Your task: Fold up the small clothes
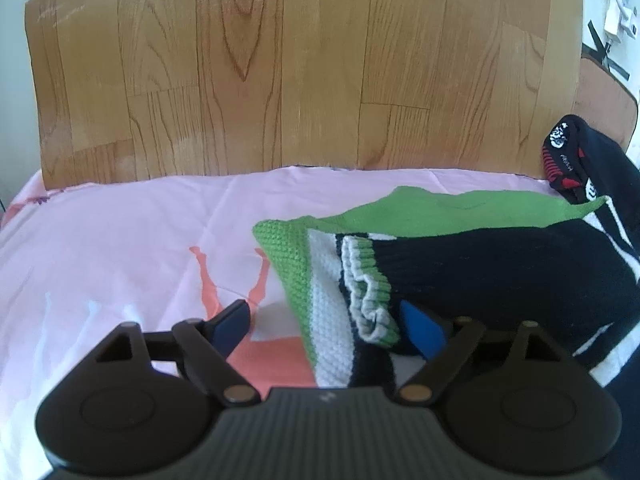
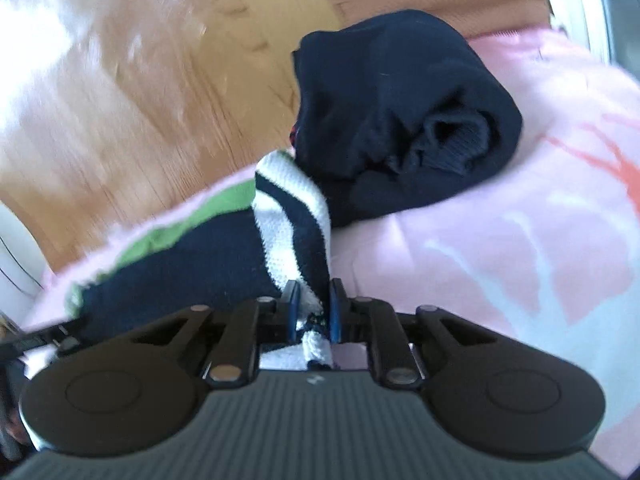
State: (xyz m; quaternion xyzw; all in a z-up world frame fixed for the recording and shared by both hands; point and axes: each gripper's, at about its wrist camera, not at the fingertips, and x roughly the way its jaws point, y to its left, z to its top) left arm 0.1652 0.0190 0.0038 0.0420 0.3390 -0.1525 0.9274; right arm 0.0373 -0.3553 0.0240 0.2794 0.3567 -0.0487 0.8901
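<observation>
Right gripper (image 2: 314,308) is pinched narrow on a white-and-navy striped edge of the sweater (image 2: 192,264), knit bunched between the blue pads. Left gripper (image 1: 326,328) stands wide, nothing pressed; the green-trimmed cuff (image 1: 370,292) sits between its fingers, loose. The sweater lies on the pink sheet (image 1: 120,240), its green panel spread toward the wood floor (image 1: 280,60) beyond the sheet's edge.

Risks from here, as I read it: only one side is held, so any pull by the right could drag the whole garment askew and undo the fold line. The pinch looks thin, just a ridge of knit, and could slip out under tension. The left pads, if they close here, might catch cuff and body layers together and make a lumpy fold. The dark bundle (image 2: 400,112) touches the sweater at its striped corner, so it could get swept along or pushed off the sheet.

Hard to make out: the right view is motion-blurred, so the exact edge held is uncertain. The sweater's near part disappears under both grippers' bodies. Whether the dark bundle is already folded or just wadded, I cannot tell.
</observation>
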